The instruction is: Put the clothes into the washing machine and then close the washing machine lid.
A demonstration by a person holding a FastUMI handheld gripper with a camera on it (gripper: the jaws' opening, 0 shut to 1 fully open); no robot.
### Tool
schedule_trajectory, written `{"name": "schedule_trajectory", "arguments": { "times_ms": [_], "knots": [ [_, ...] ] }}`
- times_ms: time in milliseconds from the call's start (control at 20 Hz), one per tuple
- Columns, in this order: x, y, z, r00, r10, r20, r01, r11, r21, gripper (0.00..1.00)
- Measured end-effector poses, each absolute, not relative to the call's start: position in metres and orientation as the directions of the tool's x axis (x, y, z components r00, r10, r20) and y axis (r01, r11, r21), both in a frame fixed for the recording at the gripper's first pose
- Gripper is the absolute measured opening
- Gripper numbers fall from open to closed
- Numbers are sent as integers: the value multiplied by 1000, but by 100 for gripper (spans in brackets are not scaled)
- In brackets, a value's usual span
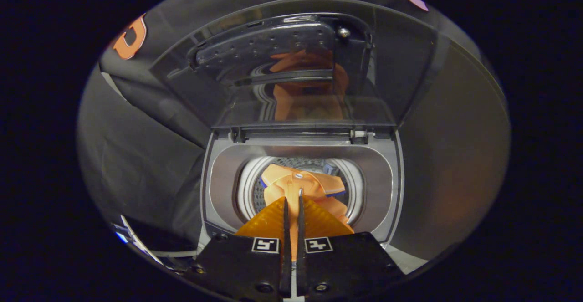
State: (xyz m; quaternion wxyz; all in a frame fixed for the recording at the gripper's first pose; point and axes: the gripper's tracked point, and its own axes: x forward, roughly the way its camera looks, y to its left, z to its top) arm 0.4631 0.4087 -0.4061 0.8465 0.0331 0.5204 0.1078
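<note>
A small top-loading washing machine [218,174] stands just ahead of me with its clear lid [291,65] raised upright behind the drum opening [246,188]. An orange garment [314,183] with blue trim hangs over the drum mouth. My gripper [294,195] has its orange ribbed fingers [264,222] pressed nearly together, and a fold of the orange cloth runs down the thin gap between them. The garment is held above the drum, and its lower part is hidden behind my fingers. The lid's glass mirrors the orange cloth.
The machine's grey top rim [387,179] rings the opening, with hinges [237,134] at the back. Black cloth wall surrounds the machine on both sides. A glimpse of a light edge [136,243] lies low beside the machine.
</note>
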Motion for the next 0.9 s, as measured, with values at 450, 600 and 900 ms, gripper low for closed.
{"name": "schedule_trajectory", "arguments": {
  "times_ms": [450,600,900],
  "knots": [
    [471,398,-397,486,172,-857,-125,984,126,85],
    [467,398,-393,472,185,-862,-143,981,133,85],
    [469,394,-391,499,175,-848,-132,983,125,85]
  ]
}}
